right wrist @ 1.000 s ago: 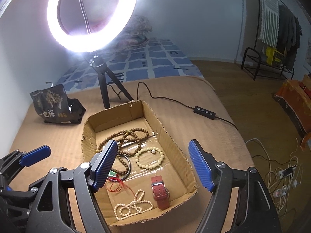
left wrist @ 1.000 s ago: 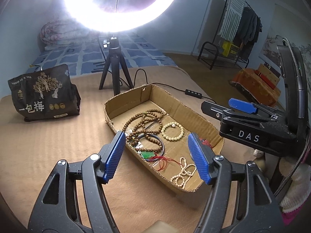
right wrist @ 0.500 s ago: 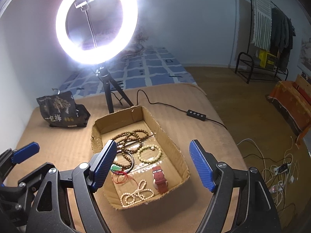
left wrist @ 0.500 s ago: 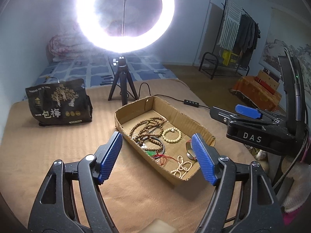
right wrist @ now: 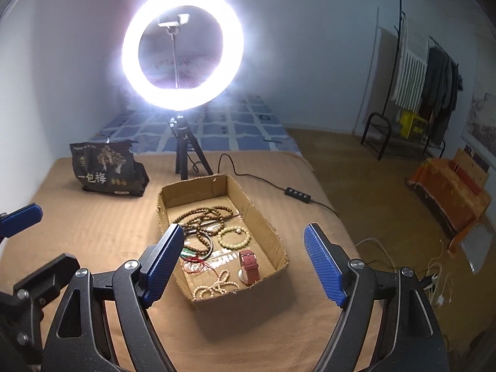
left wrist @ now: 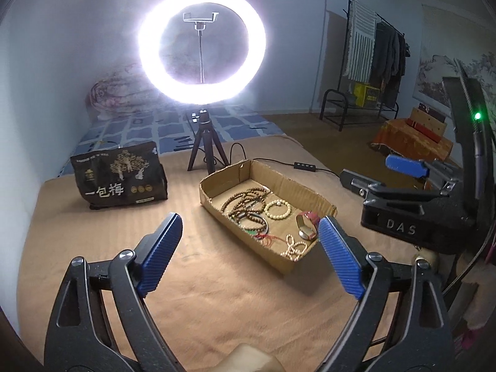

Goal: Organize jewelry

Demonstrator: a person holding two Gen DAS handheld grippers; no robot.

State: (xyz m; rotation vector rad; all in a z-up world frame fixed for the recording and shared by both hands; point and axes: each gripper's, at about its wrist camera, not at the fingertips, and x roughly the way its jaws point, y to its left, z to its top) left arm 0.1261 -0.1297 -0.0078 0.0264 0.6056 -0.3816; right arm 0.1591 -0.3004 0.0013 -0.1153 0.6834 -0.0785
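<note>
We counted one cardboard box (right wrist: 263, 220), one cream bead bracelet (right wrist: 234, 237), one red-strapped watch (right wrist: 249, 266), one ring light (right wrist: 182, 49) and one black snack bag (right wrist: 107, 170).

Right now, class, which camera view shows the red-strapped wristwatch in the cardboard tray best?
The right wrist view: the red-strapped wristwatch lies unobstructed in the cardboard tray, its strap seen from above. In the left wrist view the watch is smaller, seen side-on near the tray's far wall, right beside the left gripper's right finger.
</note>
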